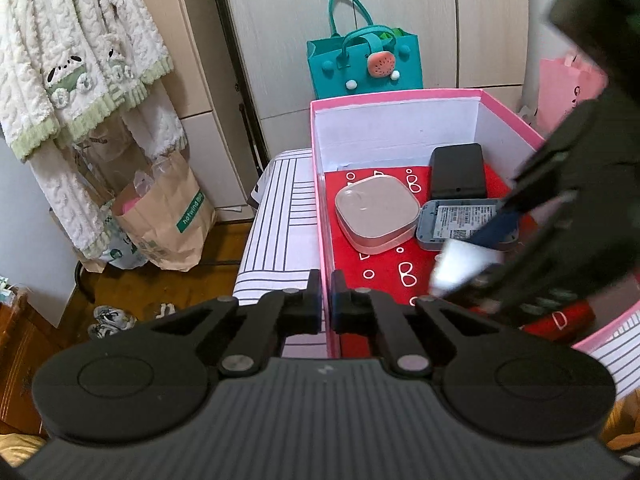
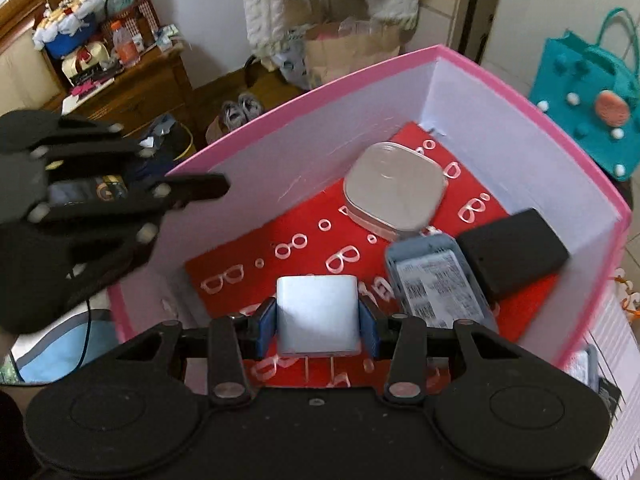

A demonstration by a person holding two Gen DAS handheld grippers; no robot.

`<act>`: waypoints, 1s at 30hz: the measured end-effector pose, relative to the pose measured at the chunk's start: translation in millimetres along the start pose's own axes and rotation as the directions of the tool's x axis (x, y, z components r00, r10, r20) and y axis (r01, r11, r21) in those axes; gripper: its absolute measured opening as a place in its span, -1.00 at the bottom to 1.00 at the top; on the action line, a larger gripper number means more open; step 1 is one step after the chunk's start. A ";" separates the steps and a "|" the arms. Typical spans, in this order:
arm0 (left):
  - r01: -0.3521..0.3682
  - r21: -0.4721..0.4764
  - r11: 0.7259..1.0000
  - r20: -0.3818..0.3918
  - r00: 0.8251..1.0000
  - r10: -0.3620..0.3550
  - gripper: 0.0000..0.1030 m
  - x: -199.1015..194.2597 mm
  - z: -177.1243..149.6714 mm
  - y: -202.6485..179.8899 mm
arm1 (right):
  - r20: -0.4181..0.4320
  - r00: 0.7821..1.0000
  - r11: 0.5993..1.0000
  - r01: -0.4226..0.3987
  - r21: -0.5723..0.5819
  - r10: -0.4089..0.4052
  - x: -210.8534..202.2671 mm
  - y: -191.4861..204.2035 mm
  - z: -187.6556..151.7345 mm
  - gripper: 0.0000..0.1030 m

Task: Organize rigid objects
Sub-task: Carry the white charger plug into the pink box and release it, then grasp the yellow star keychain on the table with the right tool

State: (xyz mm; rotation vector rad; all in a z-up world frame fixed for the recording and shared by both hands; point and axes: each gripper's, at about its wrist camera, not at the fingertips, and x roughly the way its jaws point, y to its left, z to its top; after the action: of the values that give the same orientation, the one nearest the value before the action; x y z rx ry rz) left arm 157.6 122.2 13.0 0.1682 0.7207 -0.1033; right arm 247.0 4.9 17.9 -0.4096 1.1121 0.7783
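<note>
My right claw (image 2: pixel 318 322) is clenched on a small white block (image 2: pixel 317 314), probably a plug-in charger, since what look like two thin prongs stick out of its near end, though that end is too blurred for me to be sure. The blue pads (image 2: pixel 266 328) press on both its flanks, and I am holding it inside the pink box (image 2: pixel 532 92), above the red patterned sheet (image 2: pixel 248 256) that lines the floor. Three pieces already lie in there. Just ahead of my right claw and off to its right lies the grey-blue device (image 2: pixel 436 284), label side up; beyond that, further right, the black slab (image 2: pixel 514 254) sits against the box wall; and straight ahead, further in, rests the rounded beige case (image 2: pixel 394 190), close to the grey-blue device. So I judge the sorting to be well along, with this block the piece in hand and the bare red patch under my claw the natural spot to set it down. My left claw (image 1: pixel 326 304) is shut with nothing in it, its tips meeting right over the near pink wall, so it may be steadying the box, though whether it pinches the rim I cannot tell. At the right edge of the right-hand view, outside the box, something grey (image 2: pixel 586 364) peeks up from the striped surface (image 2: pixel 612 332), perhaps one more piece to fetch.
</note>
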 end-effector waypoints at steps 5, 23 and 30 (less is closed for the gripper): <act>0.011 -0.001 1.000 -0.007 1.000 -0.011 -0.93 -2.9 -1.2 1.6 | -0.040 0.999 0.990 0.008 0.141 -0.002 23.8 -20.7 15.8 -0.04; 0.037 0.053 0.998 0.017 0.999 -0.038 -0.92 -4.2 -5.1 1.2 | 0.434 0.872 0.885 -0.001 0.465 -0.227 -125.4 -40.4 -160.4 0.01; 0.027 0.027 0.999 0.026 0.999 -0.027 -0.92 -1.3 -2.3 0.6 | 0.316 0.900 0.825 0.081 0.559 -0.302 -106.2 -41.2 -246.7 0.01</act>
State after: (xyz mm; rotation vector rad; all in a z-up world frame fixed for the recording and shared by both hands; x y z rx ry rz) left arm 155.2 123.3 12.2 0.1824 0.6957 -0.1407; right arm 95.5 -220.6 10.7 0.1113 0.8395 0.3147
